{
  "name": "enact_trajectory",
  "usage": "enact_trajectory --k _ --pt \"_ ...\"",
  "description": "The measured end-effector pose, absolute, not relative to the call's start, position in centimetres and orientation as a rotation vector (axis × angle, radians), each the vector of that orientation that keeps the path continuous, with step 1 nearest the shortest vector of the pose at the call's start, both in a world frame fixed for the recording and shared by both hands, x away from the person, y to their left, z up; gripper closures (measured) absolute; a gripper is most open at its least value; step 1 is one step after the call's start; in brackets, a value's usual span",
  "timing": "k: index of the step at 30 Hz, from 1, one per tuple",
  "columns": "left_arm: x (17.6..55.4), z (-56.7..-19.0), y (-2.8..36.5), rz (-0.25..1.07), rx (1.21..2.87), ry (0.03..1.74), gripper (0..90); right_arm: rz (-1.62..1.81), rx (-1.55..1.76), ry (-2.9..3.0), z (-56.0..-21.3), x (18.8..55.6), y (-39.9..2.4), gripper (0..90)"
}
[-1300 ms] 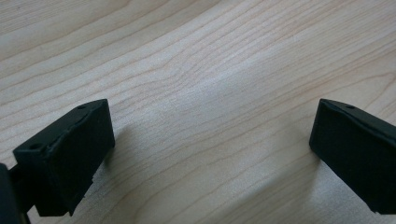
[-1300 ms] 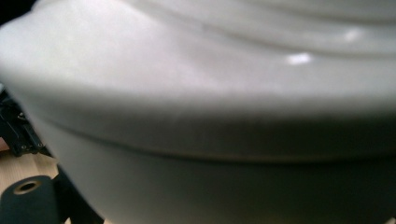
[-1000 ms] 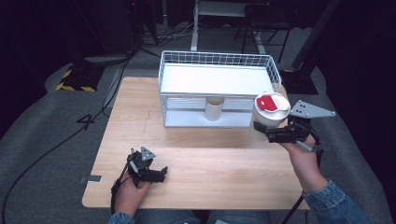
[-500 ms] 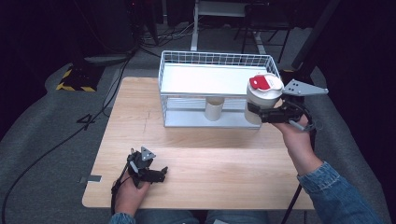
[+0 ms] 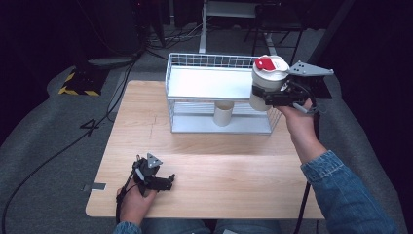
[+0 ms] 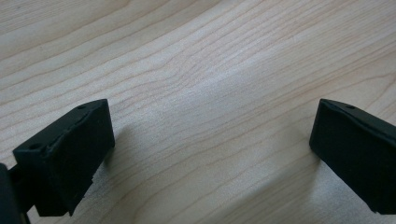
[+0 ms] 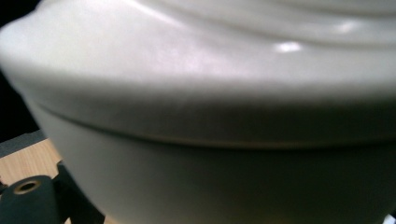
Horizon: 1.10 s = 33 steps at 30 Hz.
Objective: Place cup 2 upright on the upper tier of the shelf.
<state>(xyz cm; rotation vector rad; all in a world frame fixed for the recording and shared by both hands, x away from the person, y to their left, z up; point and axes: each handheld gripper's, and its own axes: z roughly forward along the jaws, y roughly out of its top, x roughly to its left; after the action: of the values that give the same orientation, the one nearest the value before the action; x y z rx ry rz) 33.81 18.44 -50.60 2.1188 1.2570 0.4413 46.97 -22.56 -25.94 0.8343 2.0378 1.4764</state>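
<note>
From the high view, a white wire-mesh rack [image 5: 219,95] with a smooth flat white shelf stands on the pale wood-grain tabletop [image 5: 214,165]. At the rack's right end, level with its top shelf, the right hand-held gripper [image 5: 265,95] clamps a round, glossy white lidded tub [image 5: 265,80] with a red patch on its lid. A short cream cylinder [image 5: 224,113] stands under the shelf. The left hand-held gripper [image 5: 163,181] rests on the tabletop, well in front of the rack.

In the left gripper view, the blocky matte black jaws stand wide apart over bare wood grain [image 6: 210,93].

In the right gripper view, the tub's [image 7: 210,116] smooth curved wall and lid rim press close; a black jaw tip sits at its lower left.
</note>
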Motion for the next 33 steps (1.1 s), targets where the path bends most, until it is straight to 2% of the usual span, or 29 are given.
enact_trajectory --k 15,33 --pt "33.8 -50.6 18.4 0.439 2.117 1.257 0.5 1.471 0.883 2.012 -26.0 51.5 -18.9 10.4" --pt "33.9 -50.6 18.5 0.442 2.120 1.250 0.6 1.463 0.896 2.004 -26.7 54.3 -15.8 10.5"
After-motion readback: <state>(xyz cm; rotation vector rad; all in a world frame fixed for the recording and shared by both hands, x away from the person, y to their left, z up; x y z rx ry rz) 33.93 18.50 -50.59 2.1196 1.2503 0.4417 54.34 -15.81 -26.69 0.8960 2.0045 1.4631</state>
